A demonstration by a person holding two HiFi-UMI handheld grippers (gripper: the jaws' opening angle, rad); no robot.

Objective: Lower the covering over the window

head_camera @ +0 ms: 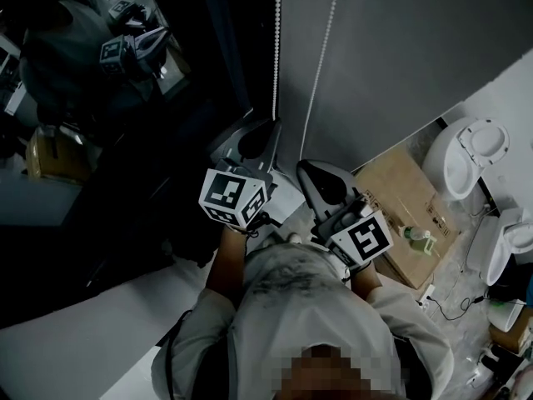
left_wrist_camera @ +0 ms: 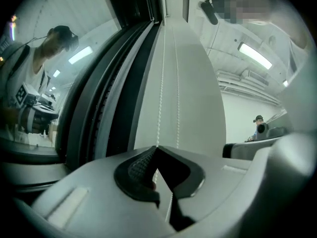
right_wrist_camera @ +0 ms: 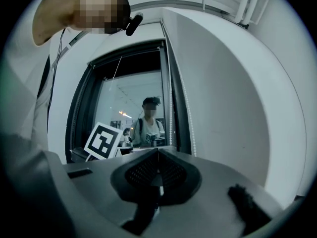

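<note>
- Evidently the pulling step is in hand: the left hand-held gripper [left_wrist_camera: 157,150] is pressed together on the bead chain [left_wrist_camera: 159,93], which runs straight down into its tips.
- The right hand-held gripper [right_wrist_camera: 158,150] is pressed together too. A second strand [head_camera: 323,61] runs down to it, but I cannot tell whether it is pinched.
- The covering shows over no part of the window pane [right_wrist_camera: 114,108], which is bare and mirrors the person. I judge that it sits rolled up above, so little of the task is done.
- Next comes a steady downward draw on the correct strand, with a firm grip so the beads do not slip.
- The chain is a string of small, pale, round beads. The pads [left_wrist_camera: 139,168] are dark and cross-hatched and the gripper shells smooth grey. The window frame [right_wrist_camera: 79,113] is dark and the pane glossy.
</note>
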